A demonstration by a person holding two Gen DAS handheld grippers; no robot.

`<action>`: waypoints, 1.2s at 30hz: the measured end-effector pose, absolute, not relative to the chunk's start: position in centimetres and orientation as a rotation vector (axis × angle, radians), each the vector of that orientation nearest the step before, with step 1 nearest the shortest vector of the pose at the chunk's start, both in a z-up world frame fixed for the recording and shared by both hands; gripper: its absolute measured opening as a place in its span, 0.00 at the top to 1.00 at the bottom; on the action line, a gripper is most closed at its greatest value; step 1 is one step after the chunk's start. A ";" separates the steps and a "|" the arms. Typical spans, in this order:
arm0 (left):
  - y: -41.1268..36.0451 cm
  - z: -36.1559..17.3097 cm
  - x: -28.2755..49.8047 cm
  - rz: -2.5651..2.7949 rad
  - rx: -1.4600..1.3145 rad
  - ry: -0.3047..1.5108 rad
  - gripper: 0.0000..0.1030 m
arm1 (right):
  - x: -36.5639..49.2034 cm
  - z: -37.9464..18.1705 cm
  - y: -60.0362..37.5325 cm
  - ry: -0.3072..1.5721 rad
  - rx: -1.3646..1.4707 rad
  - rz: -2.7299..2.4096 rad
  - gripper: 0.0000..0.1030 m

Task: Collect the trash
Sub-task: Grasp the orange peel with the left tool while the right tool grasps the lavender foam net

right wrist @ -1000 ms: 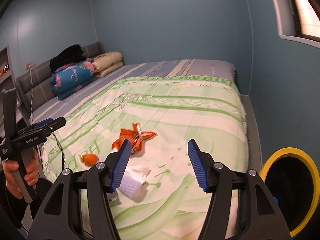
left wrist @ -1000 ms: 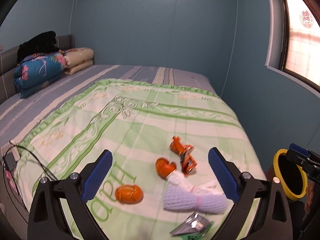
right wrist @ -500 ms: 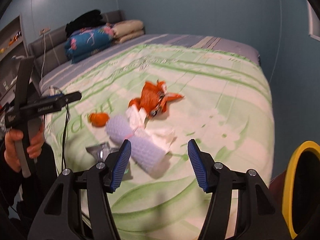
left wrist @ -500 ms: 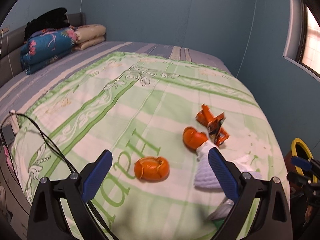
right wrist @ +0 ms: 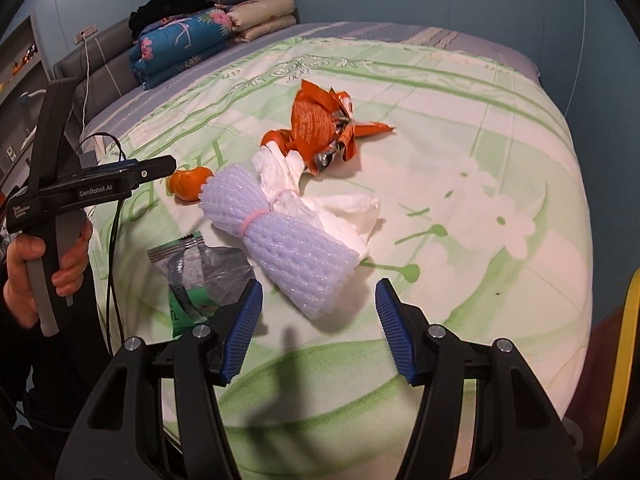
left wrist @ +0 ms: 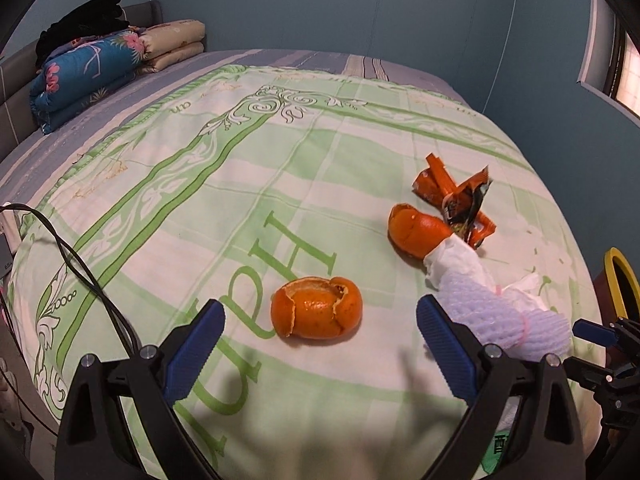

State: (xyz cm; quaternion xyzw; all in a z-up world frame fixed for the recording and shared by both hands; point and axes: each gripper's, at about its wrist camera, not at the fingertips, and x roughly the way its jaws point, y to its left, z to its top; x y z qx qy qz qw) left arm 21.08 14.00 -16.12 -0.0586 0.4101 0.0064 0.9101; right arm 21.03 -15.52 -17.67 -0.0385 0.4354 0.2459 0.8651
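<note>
Bed: a green-and-cream patterned bedspread (left wrist: 248, 184) covers the mattress, litter scattered near its foot.
Left gripper (left wrist: 320, 336): jaws wide apart with nothing between the blue pads, tilted down over the quilt.
Nearest peel: a hollow orange peel (left wrist: 318, 312) lies on the bedspread just ahead of the left gripper, between the lines of its two fingers and clear of both.
Second peel: another curled orange peel (left wrist: 416, 232) sits further off, touching a crumpled white tissue (left wrist: 452, 260).
Foam sleeve: a pale lilac foam net sleeve (right wrist: 288, 248), cinched by a pink band, lies across the tissue, its end just ahead of the right gripper.
Right gripper (right wrist: 318, 320): jaws parted at a middling width, holding nothing, angled down toward the foam sleeve.
Wrappers: a torn orange snack wrapper (right wrist: 320, 124) lies beyond the tissue; a clear-and-green plastic packet (right wrist: 200, 272) lies beside the right gripper's left finger.
Person: a hand (right wrist: 44, 264) grips the left tool's handle at the bedside.
Bin: a yellow-rimmed bin (left wrist: 622, 280) stands off the bed's corner.
Head of bed: folded quilts (left wrist: 92, 68) are stacked against the headboard.
Cable: a black cable (left wrist: 80, 268) trails over the bed's edge.
</note>
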 end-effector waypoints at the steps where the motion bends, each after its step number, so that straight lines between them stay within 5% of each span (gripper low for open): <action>1: 14.1 -16.3 21.3 0.014 -0.125 0.857 0.10 | 21.2 -18.0 -15.6 0.922 -0.069 0.512 0.46; 8: 13.7 -17.5 22.9 0.017 -0.105 0.914 0.10 | 21.8 -19.2 -15.2 0.966 -0.037 0.521 0.46; 13: 13.6 -18.1 23.9 0.016 -0.103 0.945 0.20 | 22.4 -19.3 -15.1 0.973 -0.023 0.524 0.48; 20: 13.2 -19.4 24.5 0.018 -0.091 1.003 0.42 | 22.4 -19.6 -13.9 0.986 -0.054 0.538 0.66; 26: 13.0 -19.3 24.5 0.015 -0.071 0.993 0.49 | 22.2 -19.3 -13.7 0.959 -0.070 0.527 0.82; 36: 14.4 -18.1 23.8 0.007 -0.156 0.946 0.53 | 21.4 -16.9 -14.8 0.874 -0.062 0.507 0.85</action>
